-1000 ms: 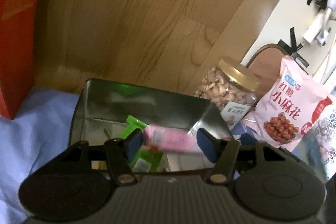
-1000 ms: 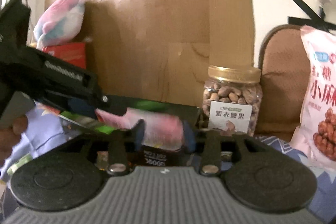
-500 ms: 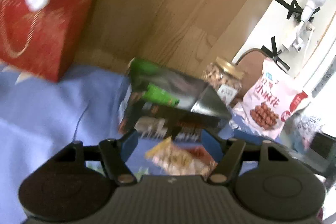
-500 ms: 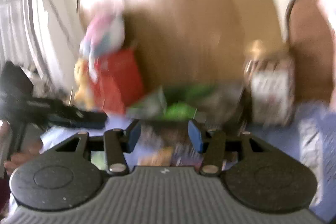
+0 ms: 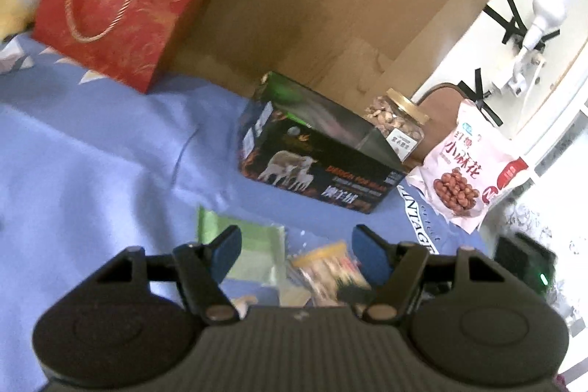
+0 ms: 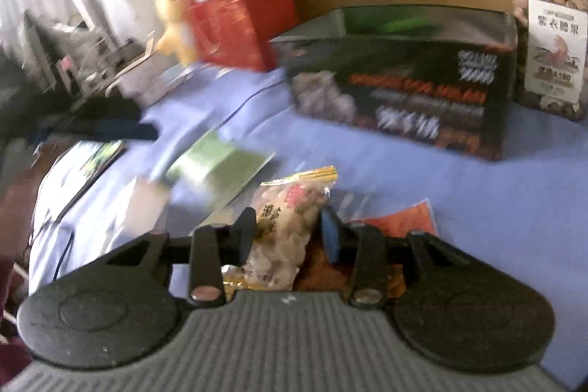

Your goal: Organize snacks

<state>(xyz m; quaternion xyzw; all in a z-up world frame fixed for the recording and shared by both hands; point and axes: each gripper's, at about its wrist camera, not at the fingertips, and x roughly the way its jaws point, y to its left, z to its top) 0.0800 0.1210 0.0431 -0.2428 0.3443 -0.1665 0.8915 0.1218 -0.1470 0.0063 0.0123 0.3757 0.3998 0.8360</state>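
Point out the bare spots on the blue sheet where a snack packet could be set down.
Widest free patch: blue sheet between the red gift bag, the black snack box and the green packet. Another in the right wrist view, right of the orange packet, below the nut jar. Crowded: between both grippers, where the packets lie, one between the right gripper's closing jaws.

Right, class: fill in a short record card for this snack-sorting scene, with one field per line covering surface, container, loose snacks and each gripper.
surface: blue cloth
container: black box, top open
behind box: nut jar, pink bag
loose snacks: green packet, peanut packet, orange packet
left hand-held gripper: open, holding nothing
right hand-held gripper: closing around the peanut packet
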